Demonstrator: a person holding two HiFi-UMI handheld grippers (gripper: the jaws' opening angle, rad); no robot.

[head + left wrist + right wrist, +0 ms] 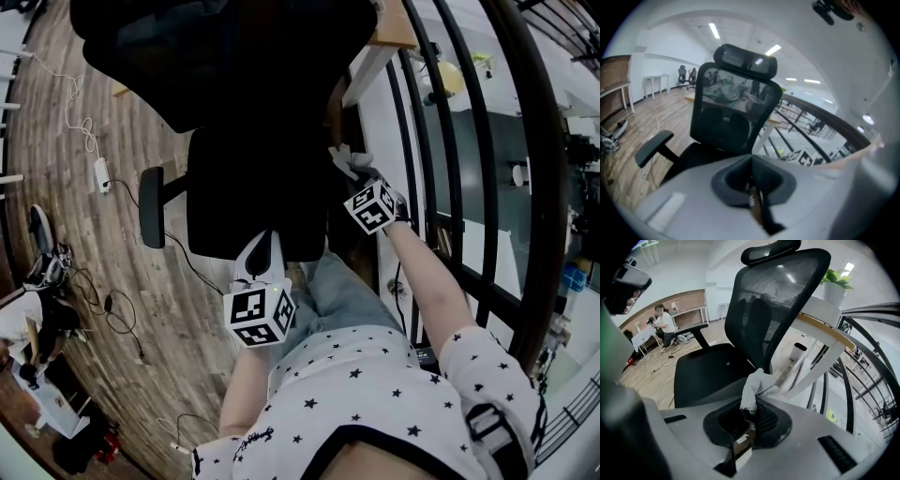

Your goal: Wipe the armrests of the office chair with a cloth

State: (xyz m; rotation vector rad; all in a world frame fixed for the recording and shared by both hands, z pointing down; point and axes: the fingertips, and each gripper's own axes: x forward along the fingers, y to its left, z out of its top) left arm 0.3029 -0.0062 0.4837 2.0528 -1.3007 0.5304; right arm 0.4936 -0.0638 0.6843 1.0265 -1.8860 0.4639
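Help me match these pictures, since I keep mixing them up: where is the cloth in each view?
Head view: cloth right of centre, at the tip of the right tool, just right of the seat.
Left gripper view: not in it.
Right gripper view: centre, pinched in that tool.
Shared landmark: the chair's backrest.

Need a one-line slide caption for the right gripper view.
Right gripper shut on a white cloth, facing the black mesh office chair beside a white desk.
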